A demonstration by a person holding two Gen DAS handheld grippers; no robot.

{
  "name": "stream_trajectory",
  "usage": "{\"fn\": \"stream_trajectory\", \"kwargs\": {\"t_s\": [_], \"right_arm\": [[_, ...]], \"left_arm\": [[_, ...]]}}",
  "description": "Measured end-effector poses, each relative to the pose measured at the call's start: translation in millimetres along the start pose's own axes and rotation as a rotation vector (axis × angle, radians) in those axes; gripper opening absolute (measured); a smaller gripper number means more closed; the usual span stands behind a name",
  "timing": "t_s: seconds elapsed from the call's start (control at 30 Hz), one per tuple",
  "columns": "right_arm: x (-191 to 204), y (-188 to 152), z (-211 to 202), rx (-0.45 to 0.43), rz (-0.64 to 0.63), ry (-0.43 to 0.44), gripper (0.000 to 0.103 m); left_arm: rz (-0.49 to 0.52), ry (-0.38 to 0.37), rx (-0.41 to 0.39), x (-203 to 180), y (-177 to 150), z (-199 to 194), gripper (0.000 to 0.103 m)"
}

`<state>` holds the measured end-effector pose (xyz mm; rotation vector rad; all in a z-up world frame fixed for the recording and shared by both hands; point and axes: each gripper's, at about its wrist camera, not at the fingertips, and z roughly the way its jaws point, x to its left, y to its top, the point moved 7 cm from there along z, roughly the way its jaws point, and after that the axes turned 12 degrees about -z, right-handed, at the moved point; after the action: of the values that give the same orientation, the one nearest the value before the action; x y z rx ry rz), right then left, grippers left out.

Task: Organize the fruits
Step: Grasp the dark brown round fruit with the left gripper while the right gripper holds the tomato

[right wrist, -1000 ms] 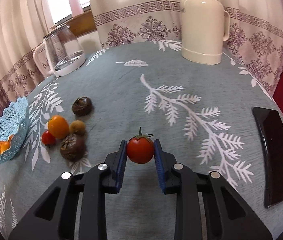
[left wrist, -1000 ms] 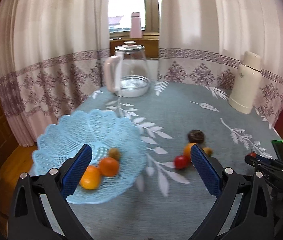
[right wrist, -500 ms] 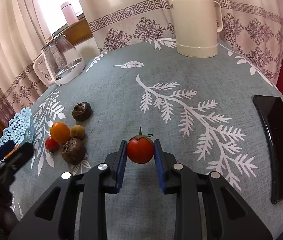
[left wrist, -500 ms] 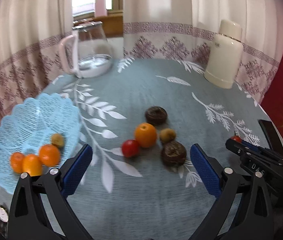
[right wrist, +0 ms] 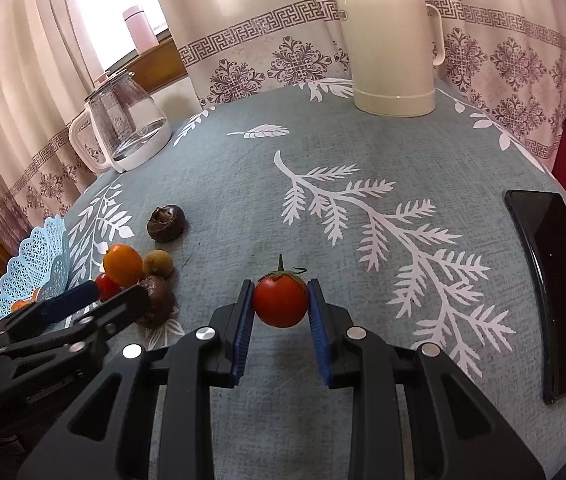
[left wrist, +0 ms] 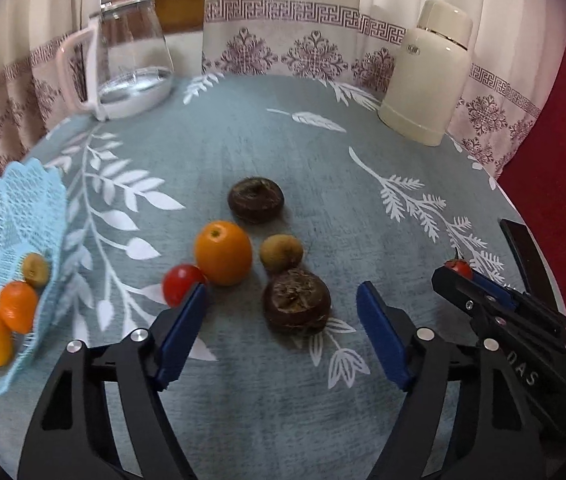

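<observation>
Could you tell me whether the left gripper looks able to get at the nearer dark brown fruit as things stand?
Probably yes. The left gripper is open, and the nearer dark brown fruit lies between its fingers with nothing in front. The kiwi sits close behind, so closing could nudge it.

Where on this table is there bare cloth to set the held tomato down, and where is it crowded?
Bare cloth lies between the fruit cluster and the black tray, and between the glass kettle and cream thermos. It is crowded by the blue basket, where the left gripper hovers.

Red tomato point(right wrist: 281, 305) between jaws; five loose fruits point(left wrist: 259, 252) beside blue basket point(left wrist: 7, 216)
</observation>
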<state>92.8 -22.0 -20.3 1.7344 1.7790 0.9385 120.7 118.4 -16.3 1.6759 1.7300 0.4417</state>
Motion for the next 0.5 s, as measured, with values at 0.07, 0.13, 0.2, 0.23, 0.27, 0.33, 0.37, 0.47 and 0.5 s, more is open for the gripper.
{"fn": "stream_trajectory", "kwargs": {"t_s": [0.07, 0.13, 0.2, 0.23, 0.27, 0.33, 0.37, 0.47, 0.5], "right_arm": [[0, 0, 0, 0.001, -0.001, 0.0, 0.027], [0, 0, 0, 0.001, 0.001, 0.0, 0.027], [1, 0, 1, 0.003, 0.002, 0.001, 0.027], [1, 0, 1, 0.003, 0.002, 0.001, 0.027], [1, 0, 1, 0.003, 0.002, 0.001, 0.027], [1, 0, 1, 0.003, 0.001, 0.001, 0.027], [1, 0, 1, 0.003, 0.0, 0.001, 0.027], [2, -1, 1, 0.003, -0.001, 0.001, 0.027], [2, -1, 1, 0.003, -0.001, 0.001, 0.027]], "left_arm": [[-0.006, -0.007, 0.017, -1, -1, 6, 0.074], [-0.012, -0.017, 0.035, -1, -3, 11, 0.069], [-0.02, -0.02, 0.05, 0, -4, 16, 0.062], [-0.026, -0.019, 0.059, 1, -5, 20, 0.06], [-0.03, -0.018, 0.064, 2, -6, 22, 0.057], [-0.03, -0.018, 0.06, 3, -6, 23, 0.056], [-0.025, -0.022, 0.058, 2, -6, 23, 0.053], [-0.02, -0.04, 0.06, -1, -7, 22, 0.044], [-0.017, -0.046, 0.061, -2, -7, 22, 0.042]]}}
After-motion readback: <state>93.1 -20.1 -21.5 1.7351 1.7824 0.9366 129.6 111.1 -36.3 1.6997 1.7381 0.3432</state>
